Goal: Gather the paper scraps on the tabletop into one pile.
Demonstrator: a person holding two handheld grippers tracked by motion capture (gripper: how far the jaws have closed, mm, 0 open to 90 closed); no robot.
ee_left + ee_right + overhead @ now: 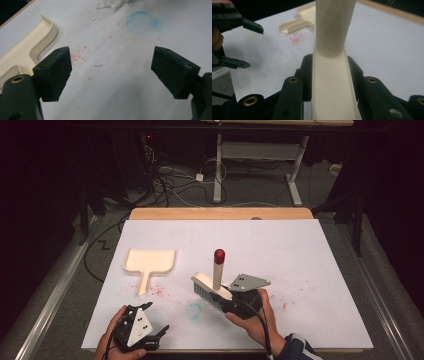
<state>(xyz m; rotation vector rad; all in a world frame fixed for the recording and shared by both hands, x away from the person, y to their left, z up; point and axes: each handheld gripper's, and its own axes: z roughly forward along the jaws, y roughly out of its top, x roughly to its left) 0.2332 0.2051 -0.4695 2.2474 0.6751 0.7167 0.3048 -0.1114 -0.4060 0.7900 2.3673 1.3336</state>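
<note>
White paper covers the counter [310, 270], stained pink and blue.
Right tool [235, 301] is clamped on a cream brush [211, 289], its red-capped handle upright. Left tool [159, 334] gapes wide, holding nothing, near edge. Far left lies a cream dustpan [149, 261]; pale scraps [98, 65], perhaps paper, dot the sheet.

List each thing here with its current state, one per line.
Left tool: open, holding nothing, low over the paper.
Right tool: shut on the brush.
Brush: held, bristles toward the paper, handle up.
Dustpan: flat on the paper, ungrasped.
Paper: spread over the table, stained red and blue.
Scraps: loose on the paper.
</note>
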